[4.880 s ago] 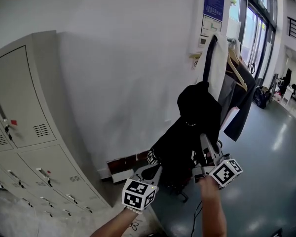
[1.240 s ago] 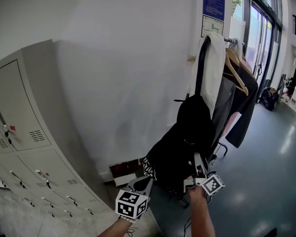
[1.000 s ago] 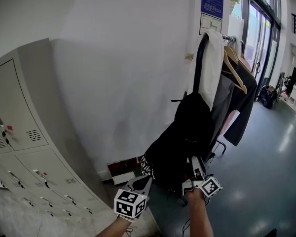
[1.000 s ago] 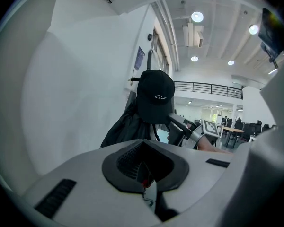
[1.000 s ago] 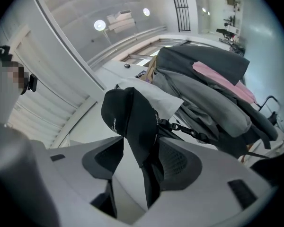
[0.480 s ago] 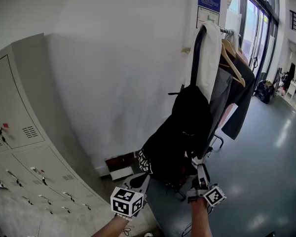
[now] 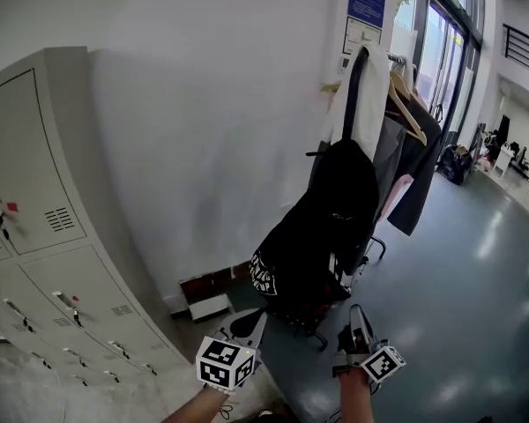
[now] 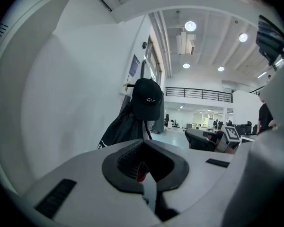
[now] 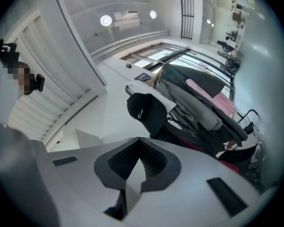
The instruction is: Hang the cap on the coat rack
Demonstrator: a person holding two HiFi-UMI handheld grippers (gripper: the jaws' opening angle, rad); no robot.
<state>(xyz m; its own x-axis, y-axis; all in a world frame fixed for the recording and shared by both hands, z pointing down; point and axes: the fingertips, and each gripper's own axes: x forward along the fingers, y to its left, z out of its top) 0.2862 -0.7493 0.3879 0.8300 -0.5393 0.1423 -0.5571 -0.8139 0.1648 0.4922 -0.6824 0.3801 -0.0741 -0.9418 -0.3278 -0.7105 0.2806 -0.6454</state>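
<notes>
The black cap (image 7: 344,176) hangs on a short peg of the black coat rack (image 7: 352,77), over a black jacket (image 7: 301,256). It also shows as a black cap with a small white logo in the left gripper view (image 8: 147,98) and the right gripper view (image 9: 146,111). My right gripper (image 7: 358,318) is low, below the jacket and clear of the cap; its jaws (image 9: 138,139) are shut with nothing between them. My left gripper (image 7: 250,322) sits beside it at the left, shut and empty (image 8: 143,142).
Grey lockers (image 7: 35,218) stand along the wall at the left. The rack also carries a white garment (image 7: 372,95), wooden hangers (image 7: 404,104) and dark coats (image 7: 423,170). A shiny grey floor (image 7: 458,315) stretches to the right.
My right gripper has dropped down and back from the jacket and rack. The cap stays hanging on the peg. The left gripper has barely moved.
</notes>
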